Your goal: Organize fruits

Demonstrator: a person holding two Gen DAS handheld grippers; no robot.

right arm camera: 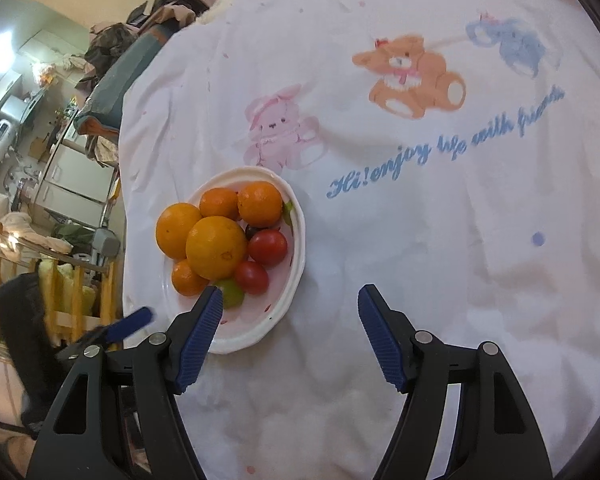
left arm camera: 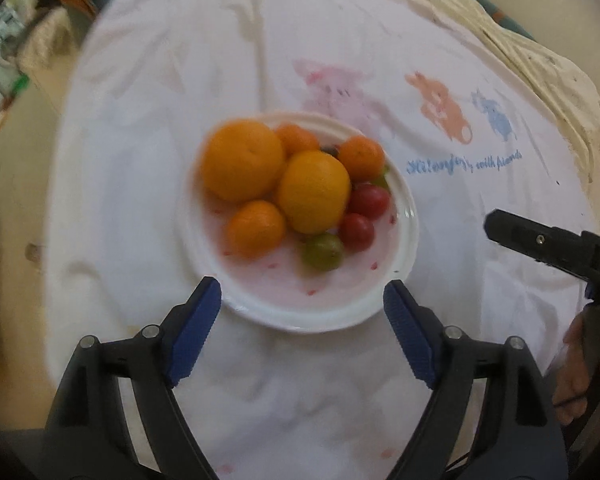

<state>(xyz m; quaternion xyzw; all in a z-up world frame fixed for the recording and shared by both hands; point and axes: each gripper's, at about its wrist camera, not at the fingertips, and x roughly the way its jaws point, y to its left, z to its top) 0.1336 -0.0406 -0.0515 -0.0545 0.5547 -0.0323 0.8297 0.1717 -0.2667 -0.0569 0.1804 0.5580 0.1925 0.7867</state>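
Fruits sit heaped on a white plate [left arm camera: 404,216] resting on a white printed cloth [left arm camera: 180,120] with cartoon bears; whether a bed or tabletop lies under it I cannot tell. Two big oranges [left arm camera: 242,160] crowd the middle, three small mandarins [left arm camera: 256,229] around them, then two red tomatoes [left arm camera: 368,200] and a green fruit [left arm camera: 323,251] at the near edge. Left tongs [left arm camera: 302,296] hang spread and empty above the plate's near rim; right tongs [right arm camera: 290,300] are spread and empty beside it. Gathering looks finished. Any next move needs a pick from the heap's edge, or rolling follows.
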